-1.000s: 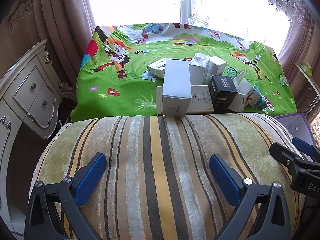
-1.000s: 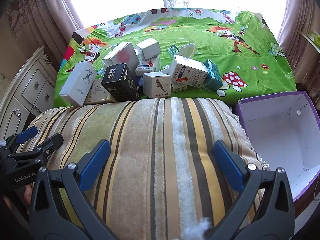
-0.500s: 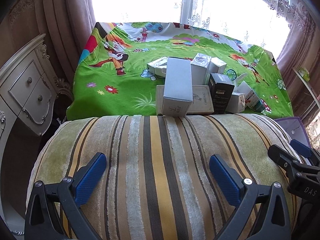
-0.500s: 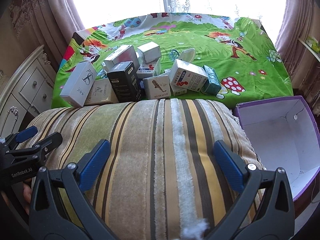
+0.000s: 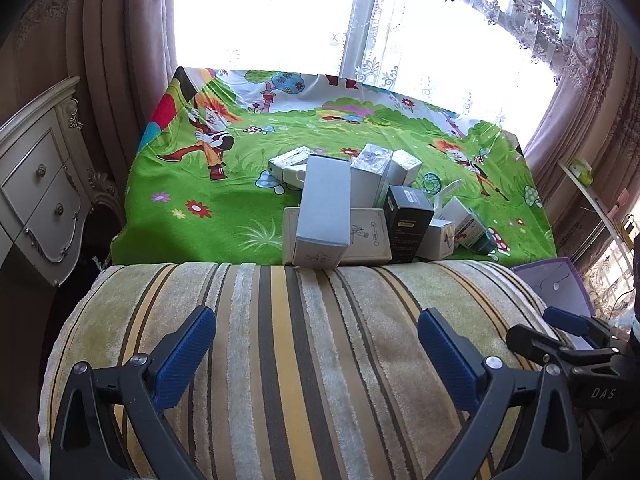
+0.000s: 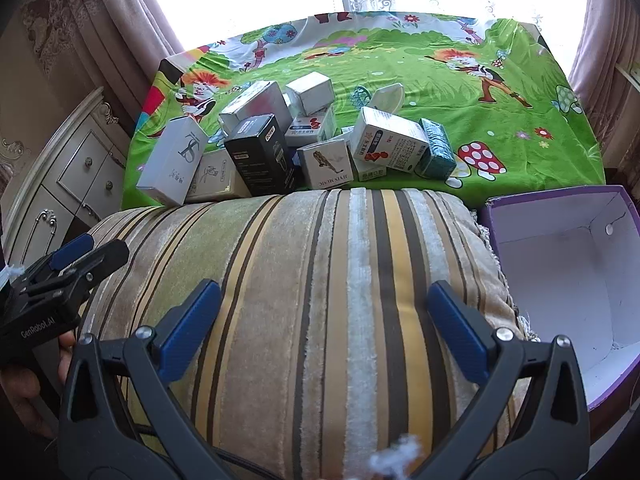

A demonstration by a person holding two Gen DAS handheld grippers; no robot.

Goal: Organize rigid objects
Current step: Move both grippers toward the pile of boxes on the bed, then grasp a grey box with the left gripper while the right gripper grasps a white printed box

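A striped cushion [image 5: 304, 360] lies nearest; beyond it a cartoon-printed green cloth [image 5: 200, 184], left of it a cream dresser [image 5: 36, 184].

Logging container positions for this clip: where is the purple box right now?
The purple box sits open at the right edge of the right wrist view, beside the striped cushion and just below the green cloth.

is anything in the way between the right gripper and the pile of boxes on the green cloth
Yes. The striped cushion bulges between the open right gripper and the pile of boxes, hiding the boxes' bottom edges. The fingers must pass over it.
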